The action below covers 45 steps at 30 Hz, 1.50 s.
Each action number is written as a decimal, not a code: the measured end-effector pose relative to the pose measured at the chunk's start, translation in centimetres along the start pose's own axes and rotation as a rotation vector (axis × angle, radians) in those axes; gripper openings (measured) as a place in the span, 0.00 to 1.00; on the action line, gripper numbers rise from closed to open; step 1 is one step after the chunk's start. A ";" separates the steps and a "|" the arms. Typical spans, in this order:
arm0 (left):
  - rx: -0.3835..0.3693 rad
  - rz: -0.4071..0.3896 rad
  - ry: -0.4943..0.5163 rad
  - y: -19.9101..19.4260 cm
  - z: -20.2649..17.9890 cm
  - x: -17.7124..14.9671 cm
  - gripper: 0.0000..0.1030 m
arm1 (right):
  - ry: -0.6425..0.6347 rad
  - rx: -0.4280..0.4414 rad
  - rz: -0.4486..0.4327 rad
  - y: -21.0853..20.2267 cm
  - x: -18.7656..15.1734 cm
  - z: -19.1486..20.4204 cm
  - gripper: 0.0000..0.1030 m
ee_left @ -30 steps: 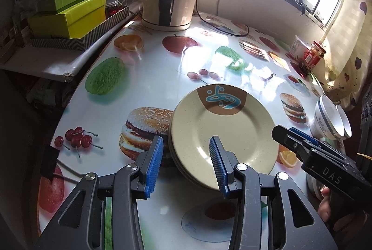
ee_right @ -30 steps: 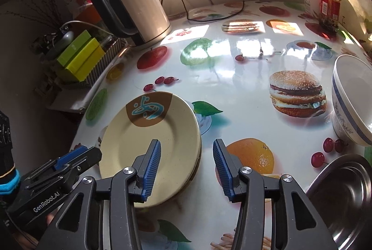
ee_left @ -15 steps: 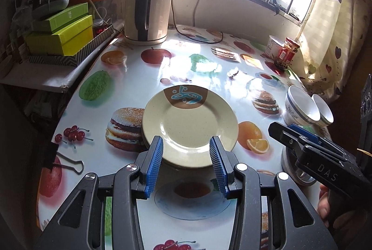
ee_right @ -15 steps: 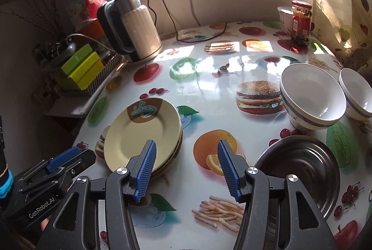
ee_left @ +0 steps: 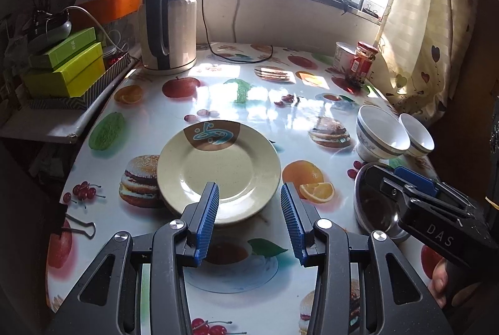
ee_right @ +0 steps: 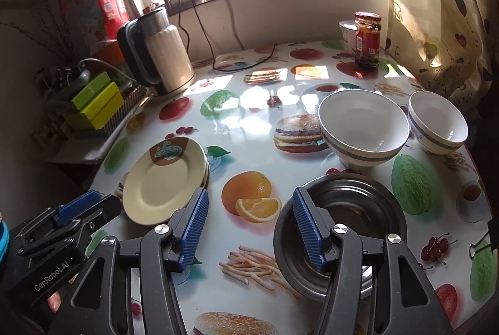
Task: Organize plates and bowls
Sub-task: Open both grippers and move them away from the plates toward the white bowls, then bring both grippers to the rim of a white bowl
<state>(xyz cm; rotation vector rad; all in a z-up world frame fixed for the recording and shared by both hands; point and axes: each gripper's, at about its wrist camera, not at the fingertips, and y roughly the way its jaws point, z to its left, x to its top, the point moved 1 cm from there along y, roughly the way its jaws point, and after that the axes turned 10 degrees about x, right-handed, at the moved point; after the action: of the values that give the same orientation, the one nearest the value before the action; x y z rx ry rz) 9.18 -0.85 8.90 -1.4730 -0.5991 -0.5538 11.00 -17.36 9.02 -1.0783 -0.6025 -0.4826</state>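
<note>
Your left hand-held gripper [ee_left: 249, 222] hangs with jaws apart, empty, above the cream plate stack [ee_left: 218, 171] near the tabletop's [ee_left: 268, 104] left edge. Your right hand-held gripper [ee_right: 248, 230], jaws just widened, holds nothing. Only its view shows the whole steel bowl [ee_right: 340, 229] and both white blue-banded bowls [ee_right: 363, 129] fully, toward the right edge.

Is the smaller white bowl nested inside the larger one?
No, the smaller white bowl stands on the table beside the larger white bowl.

Your fruit-print table [ee_left: 149, 123] carries stacked plates [ee_left: 218, 172] near left, bowls [ee_right: 363, 129] right, kettle [ee_left: 168, 26] far left.
</note>
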 end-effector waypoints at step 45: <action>-0.244 0.157 0.123 11.9 -16.0 8.8 0.41 | 0.149 -0.180 -0.029 0.5 6.1 -17.1 0.53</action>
<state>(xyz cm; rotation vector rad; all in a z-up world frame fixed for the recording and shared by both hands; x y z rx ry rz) 24.18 -16.36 5.94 -1.6849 -0.3241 -0.6049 19.49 -33.22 6.91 -1.1937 -0.4491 -0.6459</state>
